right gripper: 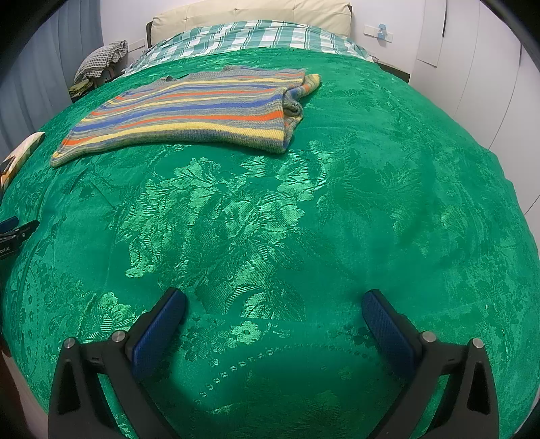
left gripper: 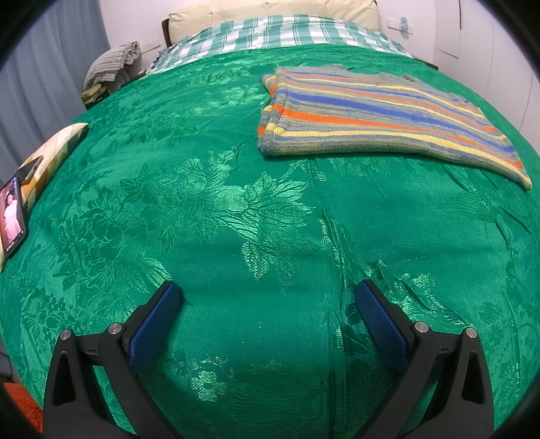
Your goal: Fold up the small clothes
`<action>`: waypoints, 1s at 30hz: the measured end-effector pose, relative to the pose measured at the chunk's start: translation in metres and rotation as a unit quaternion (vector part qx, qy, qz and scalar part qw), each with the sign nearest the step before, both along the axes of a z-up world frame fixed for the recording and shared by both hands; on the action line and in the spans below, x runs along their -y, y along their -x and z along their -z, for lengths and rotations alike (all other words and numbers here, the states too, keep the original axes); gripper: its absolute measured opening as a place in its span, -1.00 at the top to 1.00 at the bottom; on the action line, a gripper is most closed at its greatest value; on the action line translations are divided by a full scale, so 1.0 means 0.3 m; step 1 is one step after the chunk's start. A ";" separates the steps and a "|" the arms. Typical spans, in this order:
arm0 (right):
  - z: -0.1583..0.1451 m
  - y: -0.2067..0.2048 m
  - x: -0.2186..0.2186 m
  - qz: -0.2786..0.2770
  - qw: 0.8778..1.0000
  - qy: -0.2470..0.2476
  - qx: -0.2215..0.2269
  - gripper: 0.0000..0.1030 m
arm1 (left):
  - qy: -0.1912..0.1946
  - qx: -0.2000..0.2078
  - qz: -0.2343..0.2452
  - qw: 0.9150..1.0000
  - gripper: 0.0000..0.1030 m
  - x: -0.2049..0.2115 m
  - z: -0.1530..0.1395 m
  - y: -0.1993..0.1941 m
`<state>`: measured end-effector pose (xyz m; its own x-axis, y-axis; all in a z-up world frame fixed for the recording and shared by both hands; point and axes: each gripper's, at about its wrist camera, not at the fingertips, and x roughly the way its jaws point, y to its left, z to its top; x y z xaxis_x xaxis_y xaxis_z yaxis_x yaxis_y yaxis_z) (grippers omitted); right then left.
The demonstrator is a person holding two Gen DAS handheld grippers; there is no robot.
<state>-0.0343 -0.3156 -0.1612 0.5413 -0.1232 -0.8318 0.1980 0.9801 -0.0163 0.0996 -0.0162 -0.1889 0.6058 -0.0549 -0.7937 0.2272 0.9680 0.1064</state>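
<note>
A striped knit sweater [left gripper: 371, 114] in grey, blue, orange and yellow lies folded flat on the green bedspread [left gripper: 236, 209], toward the far side. It also shows in the right wrist view [right gripper: 189, 111], far left of centre. My left gripper [left gripper: 270, 297] is open and empty, low over the bedspread, well short of the sweater. My right gripper [right gripper: 275, 304] is open and empty, also near the bed's front. The tip of the left gripper [right gripper: 17, 229] shows at the left edge of the right wrist view.
A phone [left gripper: 12, 216] with a lit screen leans on a small cushion [left gripper: 50, 152] at the bed's left edge. A checked sheet [left gripper: 276, 33] and cream headboard [left gripper: 270, 10] lie at the far end. A chair with clothes [left gripper: 111, 64] stands far left.
</note>
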 end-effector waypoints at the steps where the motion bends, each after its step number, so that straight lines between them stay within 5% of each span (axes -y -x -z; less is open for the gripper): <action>1: 0.000 0.000 0.000 0.000 1.000 0.000 0.000 -1.00 | 0.000 0.000 0.000 1.000 -0.99 0.000 0.000 0.000; 13: -0.005 -0.002 0.003 0.003 1.000 -0.004 -0.006 -1.00 | -0.003 -0.006 0.001 1.000 -0.99 0.002 -0.009 -0.003; 16: -0.025 -0.011 0.011 0.000 0.999 -0.017 -0.028 -1.00 | -0.032 -0.029 0.020 0.999 -0.96 0.025 -0.073 0.016; 19: -0.065 -0.015 0.034 -0.007 0.998 -0.041 -0.041 -1.00 | -0.024 -0.005 0.072 0.997 -0.97 0.092 -0.161 0.076; 22: -0.147 -0.050 0.102 -0.011 0.998 -0.064 0.000 -1.00 | -0.008 0.021 0.166 0.986 -0.97 0.250 -0.243 0.136; 26: -0.237 -0.201 0.243 -0.014 0.995 -0.098 0.026 -1.00 | 0.008 0.028 0.298 0.954 -0.97 0.563 -0.292 0.159; 30: -0.267 -0.444 0.430 -0.006 0.979 -0.202 0.023 -0.86 | 0.021 0.011 0.356 0.934 -0.97 0.817 -0.259 0.098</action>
<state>0.0990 -0.4446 -0.0809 0.5779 0.2178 -0.7865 0.1781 0.9068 0.3820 0.0701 -0.2612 -0.1113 0.4192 -0.4819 -0.7695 0.8137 0.5753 0.0830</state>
